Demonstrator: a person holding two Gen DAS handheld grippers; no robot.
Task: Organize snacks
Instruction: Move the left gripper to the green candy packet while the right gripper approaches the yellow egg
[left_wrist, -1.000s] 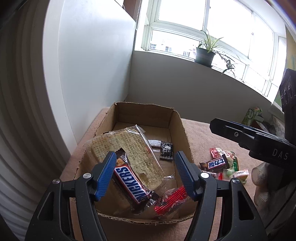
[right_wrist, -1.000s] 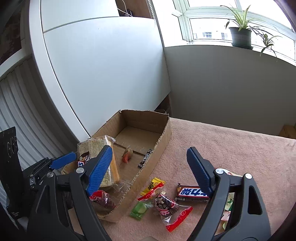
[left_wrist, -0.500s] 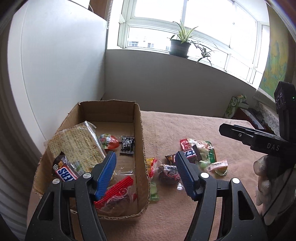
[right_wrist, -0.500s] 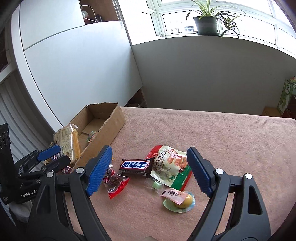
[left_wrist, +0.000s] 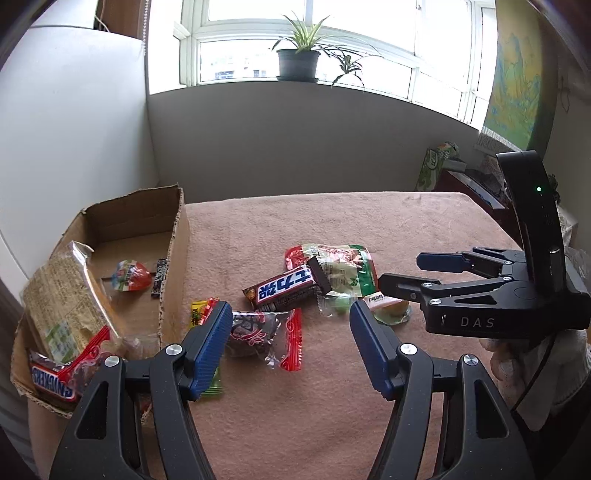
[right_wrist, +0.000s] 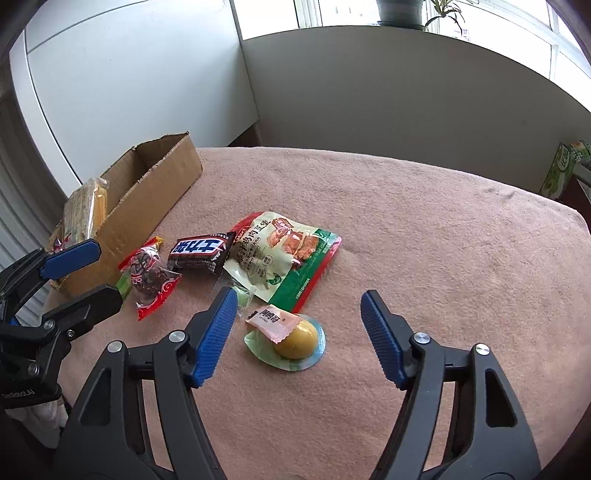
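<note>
Both tools hang empty over the desk (right_wrist: 424, 206), fingers spread wide; the left tool (left_wrist: 290, 341) is poised above the dark plum packet (left_wrist: 258, 328), the right tool (right_wrist: 297, 334) right above the yellow egg pack (right_wrist: 291, 341). The cardboard box (left_wrist: 173, 273) sits at nine o'clock in the left view, already carrying a cracker pack (left_wrist: 62, 306), a bar reading SNICKERS (left_wrist: 50, 382), a round red sweet (left_wrist: 129, 275) and a slim black sachet (left_wrist: 159, 273). Loose snacks wait on the cloth: a second chocolate bar (right_wrist: 201, 251) with white-and-blue Chinese lettering, looking like the same brand; a green-and-red pouch (right_wrist: 284, 254) printed with Chinese text and a meat picture; a small green candy (left_wrist: 338, 304); a yellow sachet (left_wrist: 201, 312) hard against the box wall at ten o'clock of the left tool.

The step looks like a fresh pick; the egg pack, centred between the right tool's fingers, is the likely target. Best to drop straight down, straddle the bulge rather than the thin film rim, and close gently; the pink label (right_wrist: 271, 319) lies on top and could slip. The left tool should wait clear at nine o'clock; "DAS" shows on the right tool's body in the left view.
</note>
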